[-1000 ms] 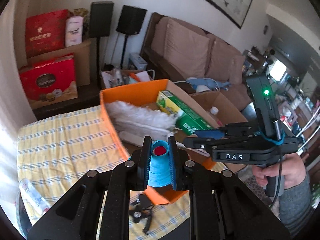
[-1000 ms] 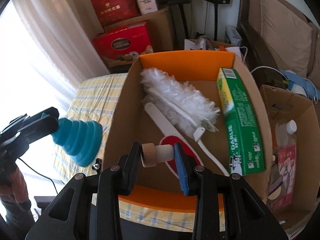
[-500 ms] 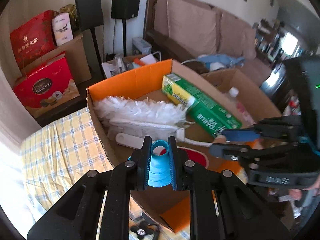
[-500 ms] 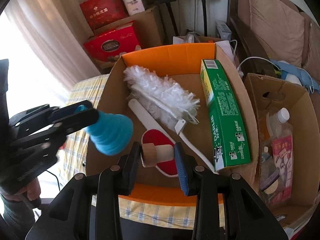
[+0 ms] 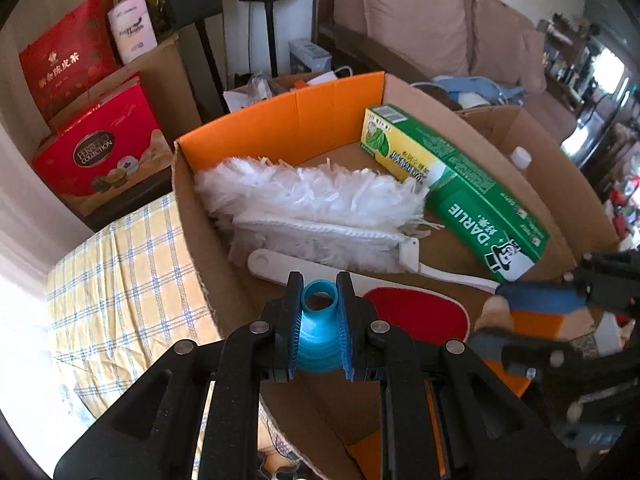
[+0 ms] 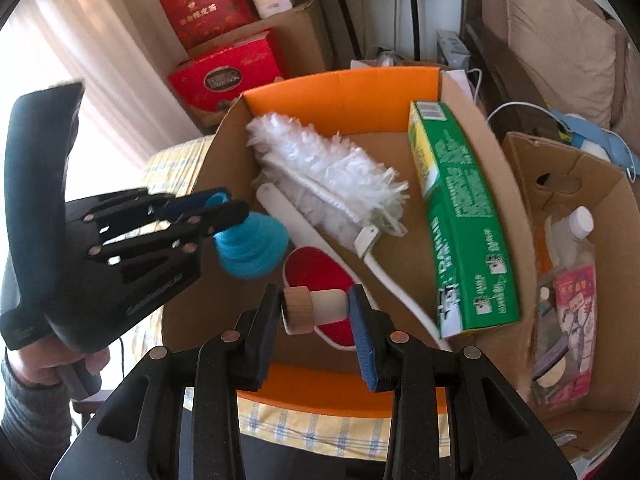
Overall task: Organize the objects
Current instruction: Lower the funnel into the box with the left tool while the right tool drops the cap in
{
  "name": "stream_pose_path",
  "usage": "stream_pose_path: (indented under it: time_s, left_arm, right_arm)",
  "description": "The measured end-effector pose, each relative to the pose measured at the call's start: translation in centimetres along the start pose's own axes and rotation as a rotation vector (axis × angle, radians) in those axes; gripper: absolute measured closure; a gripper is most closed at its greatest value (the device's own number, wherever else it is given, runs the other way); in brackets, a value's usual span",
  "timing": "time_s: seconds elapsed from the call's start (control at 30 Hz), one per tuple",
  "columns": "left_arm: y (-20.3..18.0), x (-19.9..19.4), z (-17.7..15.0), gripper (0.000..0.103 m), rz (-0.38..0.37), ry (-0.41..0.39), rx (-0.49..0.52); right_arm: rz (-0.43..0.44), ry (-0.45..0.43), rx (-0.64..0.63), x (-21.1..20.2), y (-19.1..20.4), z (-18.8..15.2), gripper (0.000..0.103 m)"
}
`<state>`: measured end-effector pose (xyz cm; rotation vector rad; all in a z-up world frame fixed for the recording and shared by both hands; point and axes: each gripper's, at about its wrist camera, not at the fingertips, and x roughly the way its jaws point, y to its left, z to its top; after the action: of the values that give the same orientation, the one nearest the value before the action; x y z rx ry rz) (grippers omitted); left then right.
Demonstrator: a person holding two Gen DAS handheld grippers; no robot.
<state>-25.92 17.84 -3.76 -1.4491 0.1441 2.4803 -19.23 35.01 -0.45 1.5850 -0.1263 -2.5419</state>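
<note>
The left gripper [image 5: 319,322] is reaching over the left wall of the open cardboard box [image 6: 224,152], its two fingers closed tight on the narrow neck of a blue collapsible funnel [image 5: 318,340]. In the right wrist view that gripper [image 6: 224,216] is coming in level from the left, with the funnel [image 6: 252,250] hanging wide end toward the box interior, just above the near-left corner. The person's left hand [image 6: 52,364] is gripping the handle below, wrist in a grey sleeve.

The right gripper [image 6: 316,308] is hovering above the near edge of the box, pointing into it, its fingers pinched on a small stopper [image 6: 310,309] with a wooden cap and white plug, held sideways between the pads. In the left wrist view it [image 5: 504,320] is showing blurred at the right, over the near-right corner.

Inside the box, a white fluffy duster [image 6: 328,176] is lying diagonally from the far-left corner toward the middle. A red lint brush [image 6: 320,280] with a white handle is lying beside it, under both grippers. A green Darlie toothpaste box [image 6: 460,216] is lying along the right wall. The box is sitting on a yellow checked tablecloth [image 5: 120,280]. A second cardboard box [image 6: 580,240] is standing just beside its right wall.
</note>
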Motion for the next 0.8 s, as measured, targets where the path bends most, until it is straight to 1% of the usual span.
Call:
stream_pose_path:
  time_s: [0.1,0.17,0.27,0.33,0.37,0.43,0.47,0.53,0.6,0.63,0.67,0.77,0.8]
  left_arm:
    - [-0.1,0.8,0.2,0.085,0.033,0.024,-0.015]
    - [0.1,0.9,0.2,0.084,0.041,0.023,-0.029]
    - [0.7,0.2,-0.1,0.072,0.013,0.004,-0.059]
    - [1.2,-0.8,-0.3,0.062,-0.003,-0.02,-0.078]
    - [1.4,-1.2,-0.3,0.06,-0.01,-0.028,-0.085]
    - [1.9,-2.4,-0.4,0.051,-0.025,-0.048,-0.104]
    - [2.1,-2.8,-0.4,0.049,-0.035,-0.055,-0.109]
    - [2.5,-3.9,-0.5,0.037,-0.047,-0.07,-0.119]
    - [2.9,-4.9,-0.9,0.034,-0.047,-0.084,-0.124]
    - [3.2,-5.4,-1.1,0.029,-0.046,-0.09,-0.125]
    - [3.3,-5.7,-1.3,0.027,-0.043,-0.095,-0.127]
    - [4.0,-6.7,-2.3,0.024,-0.025,-0.105,-0.132]
    - [4.2,-6.9,-2.6,0.021,-0.02,-0.104,-0.134]
  right_arm:
    - [0.005,0.01,-0.009,0.4,0.4,-0.3,0.069]
    - [0.01,0.017,-0.015,0.7,0.7,-0.4,0.069]
    - [0.019,0.028,-0.029,1.3,1.3,-0.6,0.069]
    - [0.028,0.037,-0.041,1.7,1.9,-0.7,0.069]
    - [0.034,0.042,-0.046,2.0,2.2,-0.8,0.069]
    - [0.038,0.051,-0.057,2.6,2.8,-0.8,0.069]
    - [0.039,0.054,-0.059,2.8,3.0,-0.8,0.069]
    - [0.043,0.061,-0.067,3.4,3.5,-0.8,0.068]
    - [0.04,0.069,-0.07,4.0,3.8,-0.8,0.068]
    - [0.038,0.076,-0.07,4.4,3.9,-0.8,0.068]
    - [0.037,0.079,-0.067,4.7,4.0,-0.8,0.068]
    - [0.032,0.084,-0.059,5.2,3.9,-0.8,0.068]
    - [0.032,0.085,-0.055,5.3,3.8,-0.8,0.068]
